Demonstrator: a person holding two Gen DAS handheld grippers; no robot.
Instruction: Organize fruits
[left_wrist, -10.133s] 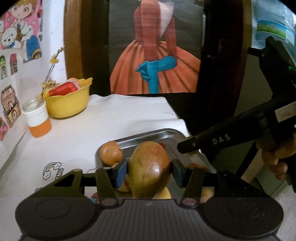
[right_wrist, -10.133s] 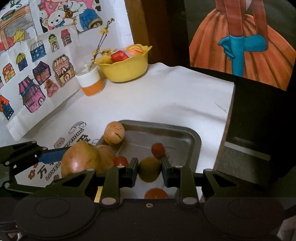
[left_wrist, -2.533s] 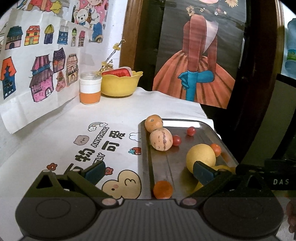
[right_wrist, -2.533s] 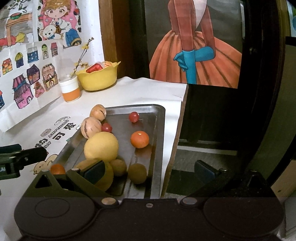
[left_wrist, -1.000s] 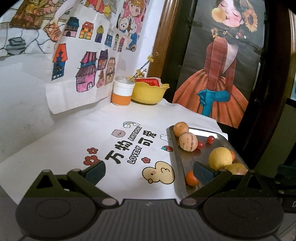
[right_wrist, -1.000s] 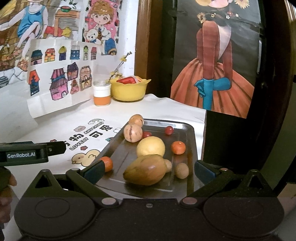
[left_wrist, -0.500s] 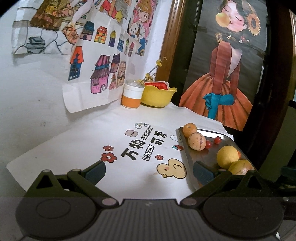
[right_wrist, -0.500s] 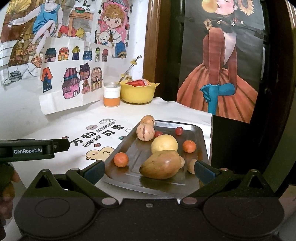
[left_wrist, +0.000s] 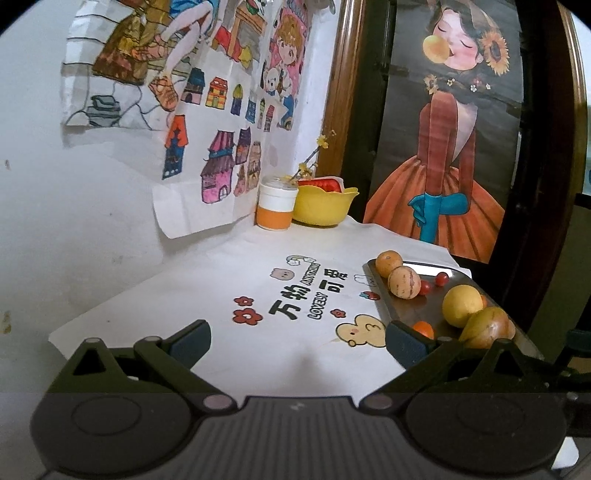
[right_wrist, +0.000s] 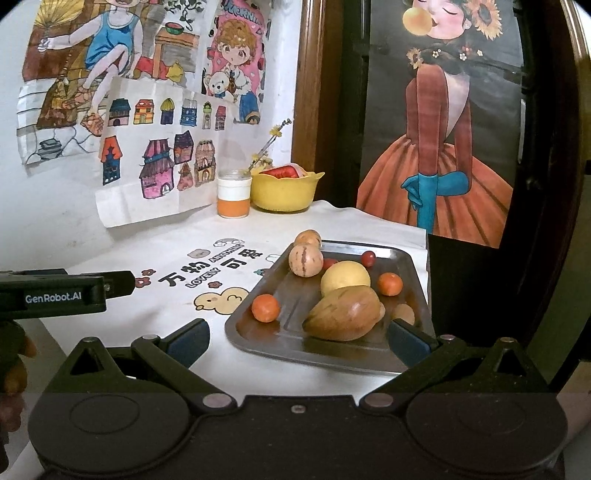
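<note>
1. The left gripper (left_wrist: 297, 341) is wide open and holds nothing. It hangs over the white cloth (left_wrist: 207, 295).
2. The right gripper (right_wrist: 299, 341) is wide open and empty too, just in front of the metal tray (right_wrist: 410, 266).
3. All the fruit lies in the tray: a big brown mango (right_wrist: 343, 314), a yellow ball-shaped fruit (right_wrist: 345, 277), small orange ones and tiny red ones.
4. A yellow bowl (right_wrist: 284, 192) sits far back by the wall.
</note>
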